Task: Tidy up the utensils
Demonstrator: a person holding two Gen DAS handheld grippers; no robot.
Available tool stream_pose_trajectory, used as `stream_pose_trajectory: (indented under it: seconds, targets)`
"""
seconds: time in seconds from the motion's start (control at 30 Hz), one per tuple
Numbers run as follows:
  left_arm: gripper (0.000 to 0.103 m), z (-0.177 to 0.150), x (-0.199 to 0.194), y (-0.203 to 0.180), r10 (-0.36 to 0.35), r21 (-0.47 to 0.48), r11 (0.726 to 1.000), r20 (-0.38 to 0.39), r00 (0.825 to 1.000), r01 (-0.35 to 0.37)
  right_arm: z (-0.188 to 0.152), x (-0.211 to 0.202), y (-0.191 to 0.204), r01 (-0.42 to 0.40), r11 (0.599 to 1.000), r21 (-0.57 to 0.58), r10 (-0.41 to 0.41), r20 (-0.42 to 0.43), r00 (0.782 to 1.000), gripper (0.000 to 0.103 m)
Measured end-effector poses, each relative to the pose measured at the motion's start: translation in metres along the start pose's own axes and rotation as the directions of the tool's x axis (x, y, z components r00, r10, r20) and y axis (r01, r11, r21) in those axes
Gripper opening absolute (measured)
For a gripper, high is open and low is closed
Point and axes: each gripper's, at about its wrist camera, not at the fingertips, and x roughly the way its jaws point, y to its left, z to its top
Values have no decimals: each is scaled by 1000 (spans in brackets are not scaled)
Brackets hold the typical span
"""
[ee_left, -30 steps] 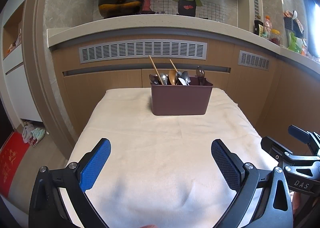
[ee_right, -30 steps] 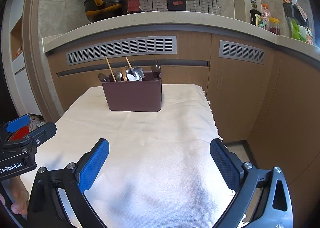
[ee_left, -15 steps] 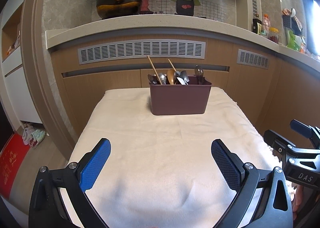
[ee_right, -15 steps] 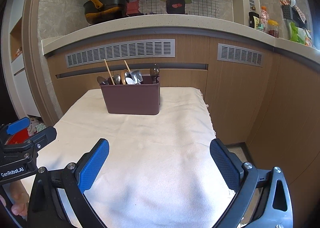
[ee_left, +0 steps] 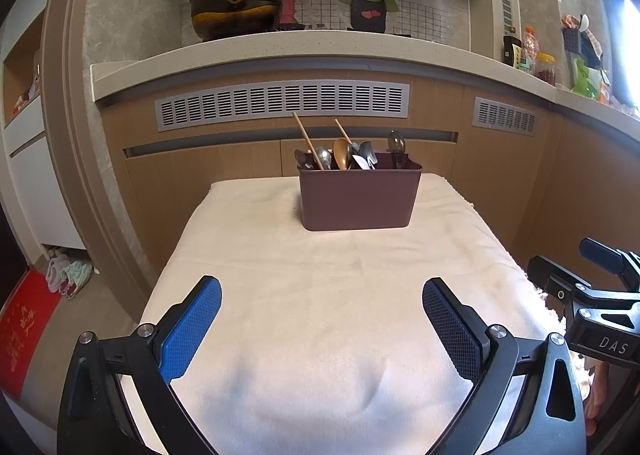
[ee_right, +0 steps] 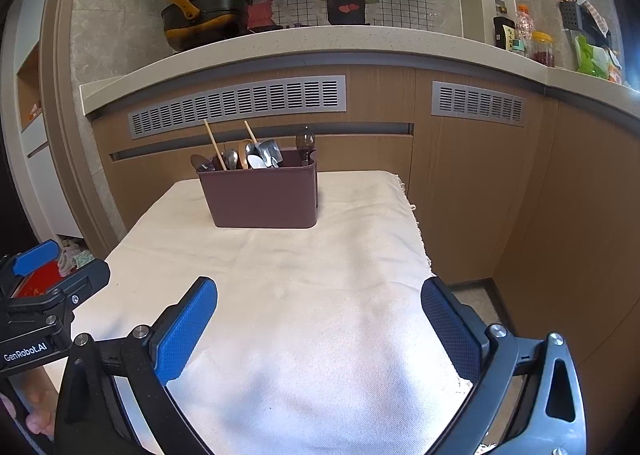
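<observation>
Both wide and empty: left tongs (ee_left: 320, 319), right tongs (ee_right: 319, 315). Bin (ee_left: 359, 197) of utensils (ee_left: 348, 154) well ahead, apart. Best approached level, reaching for one handle, avoiding tipping bin.

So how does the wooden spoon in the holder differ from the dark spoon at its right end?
The wooden spoon is light brown; the dark spoon is smoky and looks translucent. The wooden spoon sits crowded among metal spoons near the middle of the holder; the dark spoon stands alone at the right end. The wooden bowl looks larger. Both stand bowl-up in the holder.
</observation>
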Motion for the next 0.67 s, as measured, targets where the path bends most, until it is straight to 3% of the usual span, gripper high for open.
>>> stream_pose_trajectory:
  seconds: [0.67]
  targets:
    - [100, 0, 0, 3, -1, 10, 1000, 15, 1000, 1, -2, -4, 1, 1, 1000, -13, -1, 10, 1000, 102]
